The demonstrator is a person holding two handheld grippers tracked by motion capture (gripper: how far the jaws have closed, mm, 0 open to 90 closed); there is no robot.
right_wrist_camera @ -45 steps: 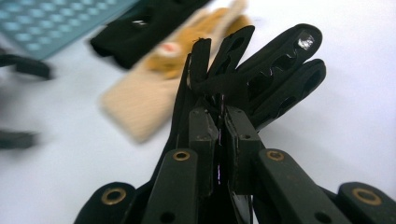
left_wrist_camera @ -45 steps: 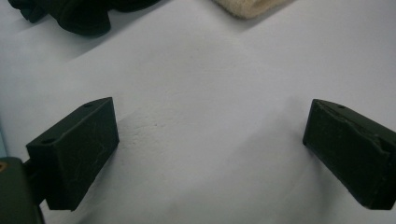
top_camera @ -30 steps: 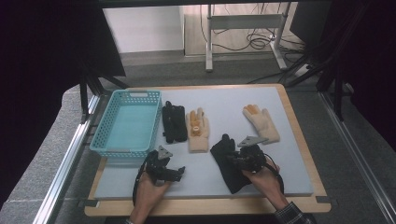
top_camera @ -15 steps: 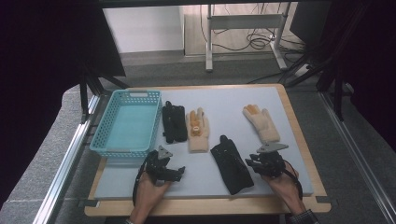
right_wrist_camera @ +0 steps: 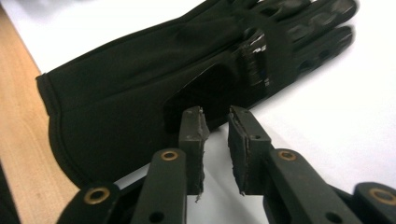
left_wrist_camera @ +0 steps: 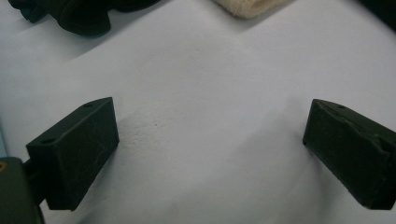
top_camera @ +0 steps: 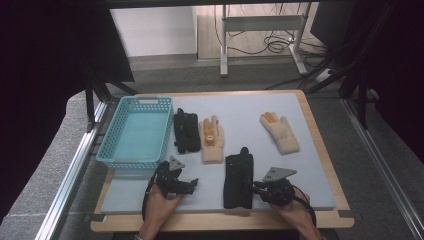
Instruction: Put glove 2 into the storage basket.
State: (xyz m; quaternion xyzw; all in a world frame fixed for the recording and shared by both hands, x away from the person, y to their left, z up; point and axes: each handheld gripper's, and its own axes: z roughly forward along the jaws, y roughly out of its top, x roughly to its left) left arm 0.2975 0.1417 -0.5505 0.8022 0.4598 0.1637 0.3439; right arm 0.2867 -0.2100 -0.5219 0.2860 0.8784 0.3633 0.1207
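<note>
Near the bench's [top_camera: 320, 150] front edge, the right gripper [right_wrist_camera: 215, 122], narrowed with nothing gripped, seemingly just short of the black glove [right_wrist_camera: 140, 93]; its jaws have just been closing. The left gripper [left_wrist_camera: 210, 135] is spread wide, released.

right tool [top_camera: 254, 188] left the black glove [top_camera: 238, 180], its jaws closing empty.

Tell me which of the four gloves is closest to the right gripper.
The black glove at the mat's near edge, just left of the right gripper. The other black glove lies by the basket; both cream gloves lie farther back.
</note>
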